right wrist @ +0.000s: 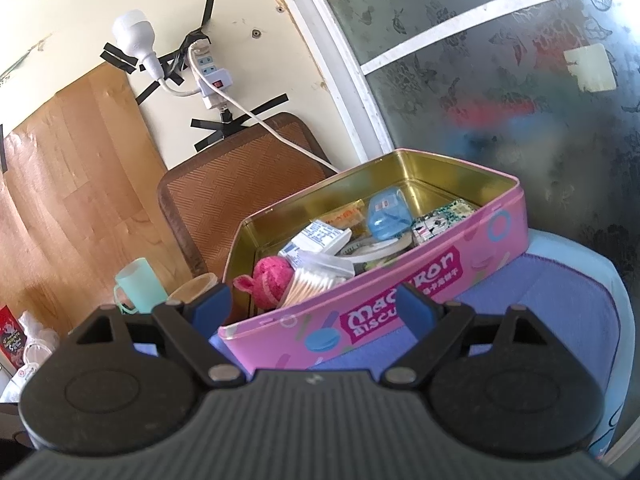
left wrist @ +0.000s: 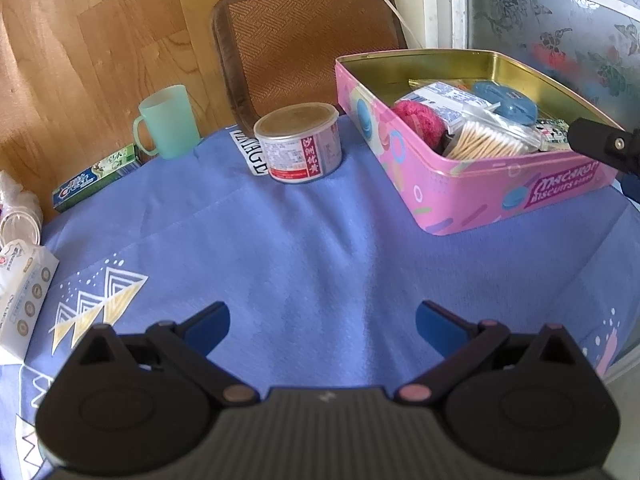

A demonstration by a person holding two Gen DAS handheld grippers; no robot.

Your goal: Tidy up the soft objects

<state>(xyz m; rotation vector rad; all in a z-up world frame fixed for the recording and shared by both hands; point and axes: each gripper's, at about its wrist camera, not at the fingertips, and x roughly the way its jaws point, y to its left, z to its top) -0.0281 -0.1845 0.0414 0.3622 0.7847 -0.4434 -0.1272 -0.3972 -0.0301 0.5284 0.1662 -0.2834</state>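
Note:
A pink biscuit tin (left wrist: 480, 196) (right wrist: 360, 320) stands open on the blue tablecloth (left wrist: 304, 256). Inside lie a fuzzy pink soft object (left wrist: 420, 118) (right wrist: 270, 280), a bag of cotton swabs (left wrist: 486, 142) (right wrist: 312, 284), a blue plastic case (left wrist: 506, 102) (right wrist: 386, 214) and small packets (left wrist: 444, 100). My left gripper (left wrist: 322, 324) hovers open over bare cloth, to the left and in front of the tin. My right gripper (right wrist: 316, 306) is open just in front of the tin's near wall, with nothing between its fingers. Part of the right gripper (left wrist: 608, 148) shows at the right edge of the left wrist view.
A round can (left wrist: 298, 142) stands left of the tin. Further left are a green mug (left wrist: 168, 122) (right wrist: 138, 284), a toothpaste box (left wrist: 98, 178) and a tissue pack (left wrist: 24, 296). A brown woven chair back (left wrist: 304, 40) (right wrist: 240, 200) stands behind the table. A power strip (right wrist: 208, 76) hangs on the wall.

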